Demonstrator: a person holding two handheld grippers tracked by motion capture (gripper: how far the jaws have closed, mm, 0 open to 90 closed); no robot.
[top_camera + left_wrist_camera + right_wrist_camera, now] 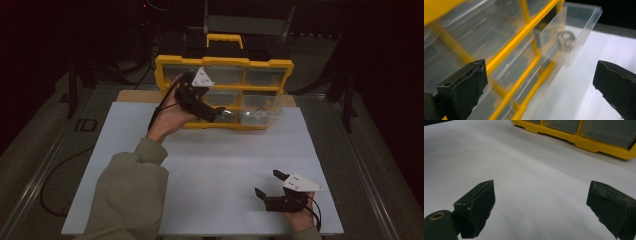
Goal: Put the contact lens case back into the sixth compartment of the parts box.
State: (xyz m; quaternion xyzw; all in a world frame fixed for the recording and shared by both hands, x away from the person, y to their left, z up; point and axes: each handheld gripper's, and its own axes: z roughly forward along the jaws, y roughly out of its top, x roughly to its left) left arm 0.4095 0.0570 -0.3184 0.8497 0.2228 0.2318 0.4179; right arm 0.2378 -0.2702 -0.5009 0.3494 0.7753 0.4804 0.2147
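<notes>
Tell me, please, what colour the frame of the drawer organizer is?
Yellow: the drawer organizer's frame is yellow around clear drawers, seen best in the high view.

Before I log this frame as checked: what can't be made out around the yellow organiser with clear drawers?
- Small grey object in the pulled-out clear drawer: left gripper view, blurred by plastic.
- Yellow organiser drawers' contents: high view, dim and too small.
- Left gripper: contact with drawer unclear, high view.
- Organiser top: cut off, right gripper view.
</notes>
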